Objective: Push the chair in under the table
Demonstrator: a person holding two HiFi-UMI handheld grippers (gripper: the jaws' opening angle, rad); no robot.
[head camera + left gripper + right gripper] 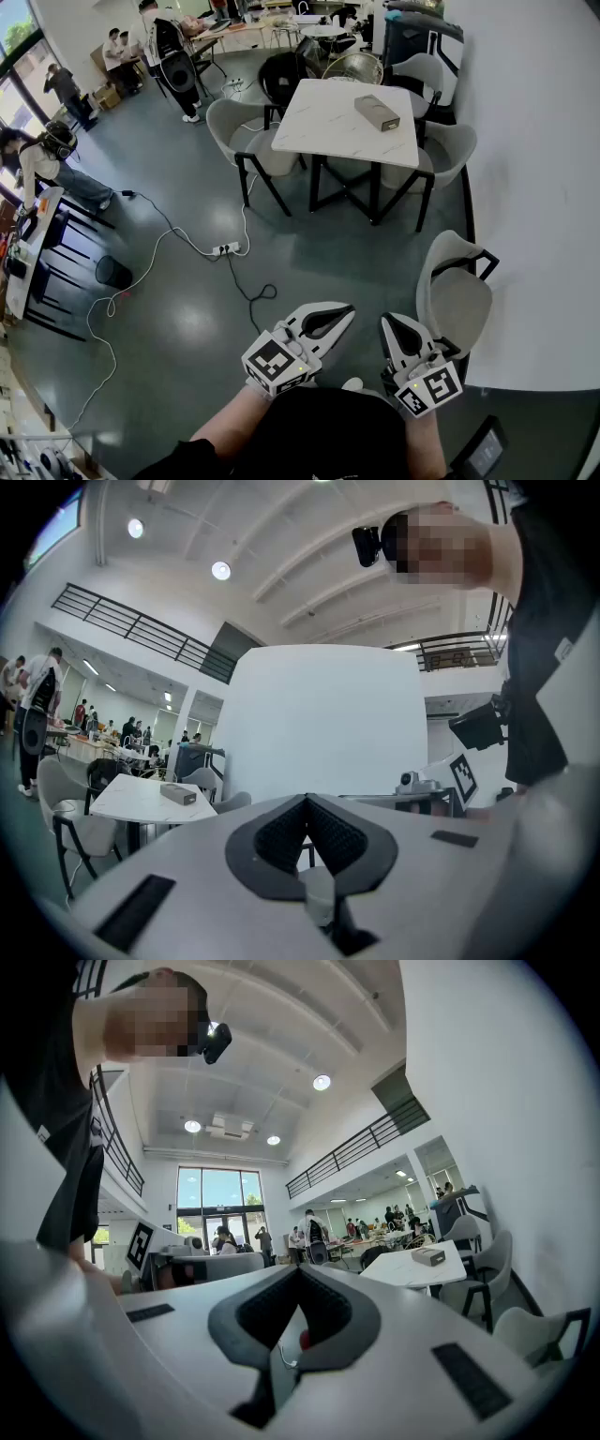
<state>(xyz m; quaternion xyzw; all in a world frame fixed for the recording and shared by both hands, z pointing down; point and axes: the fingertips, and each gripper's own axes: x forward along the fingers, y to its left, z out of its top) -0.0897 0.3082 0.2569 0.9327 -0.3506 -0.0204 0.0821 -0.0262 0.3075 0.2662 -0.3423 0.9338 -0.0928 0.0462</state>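
The left gripper and the right gripper are both held low at the bottom of the head view, side by side and pointing level across the floor. In the left gripper view the two white jaws with black ribbed pads are closed tip to tip with nothing between them. The right gripper view shows the same: jaws pressed together and empty.

A light grey shell chair with black legs and armrests stands just ahead and to the right of the right gripper, close to the white wall. It is well apart from the square white-topped table with black legs, which sits further off across the dark grey floor. Neither gripper touches this chair.

A small grey-brown rectangular box lies on the tabletop. Other grey shell chairs stand around the table, one on its left side and one on its right.

On the floor between the person and the table, a white power strip lies with white and black cables trailing from it. A black mesh wastebasket stands further left. Several people are at the far end of the room.
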